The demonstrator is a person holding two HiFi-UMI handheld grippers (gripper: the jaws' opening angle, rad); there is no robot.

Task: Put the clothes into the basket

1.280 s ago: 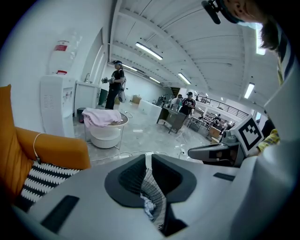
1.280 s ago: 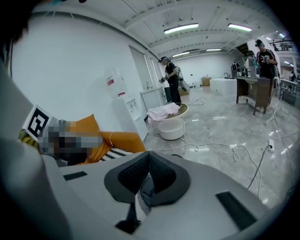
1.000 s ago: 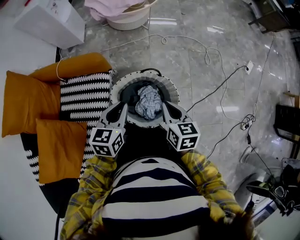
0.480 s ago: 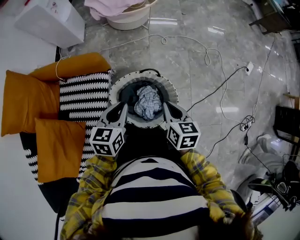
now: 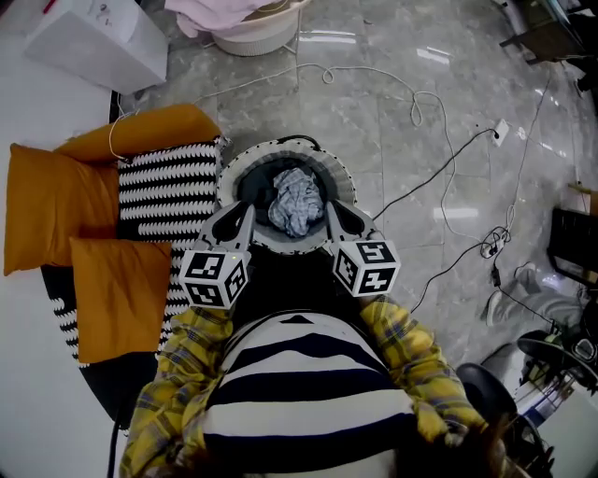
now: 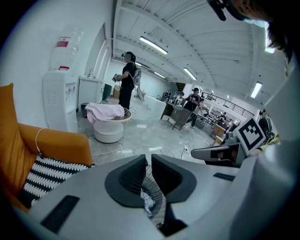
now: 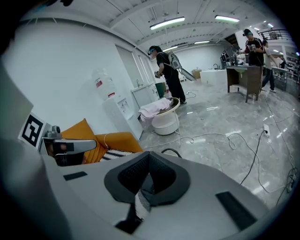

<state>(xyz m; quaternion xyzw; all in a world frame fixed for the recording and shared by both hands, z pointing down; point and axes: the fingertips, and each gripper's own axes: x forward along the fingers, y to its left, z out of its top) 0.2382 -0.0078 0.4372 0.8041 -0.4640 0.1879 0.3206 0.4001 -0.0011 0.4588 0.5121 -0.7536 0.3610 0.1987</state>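
A bunched grey-and-white patterned garment (image 5: pixel 297 201) hangs over the dark inside of a round basket with a black-and-white rim (image 5: pixel 280 147) on the floor. My left gripper (image 5: pixel 241 217) holds the garment's left side; in the left gripper view its jaws (image 6: pixel 147 161) are pinched on the patterned cloth (image 6: pixel 152 192). On the garment's right side is my right gripper (image 5: pixel 340 217). The right gripper view shows that gripper (image 7: pixel 148 171) shut, with a strip of the cloth (image 7: pixel 140 204) trailing below the pads.
Orange cushions (image 5: pixel 56 205) and a black-and-white striped cushion (image 5: pixel 168 191) lie left of the basket. A white tub with pink cloth (image 5: pixel 248 23) and a white dispenser (image 5: pixel 98 47) stand farther off. Cables (image 5: pixel 411 103) cross the grey floor. People stand in the background (image 6: pixel 126 79).
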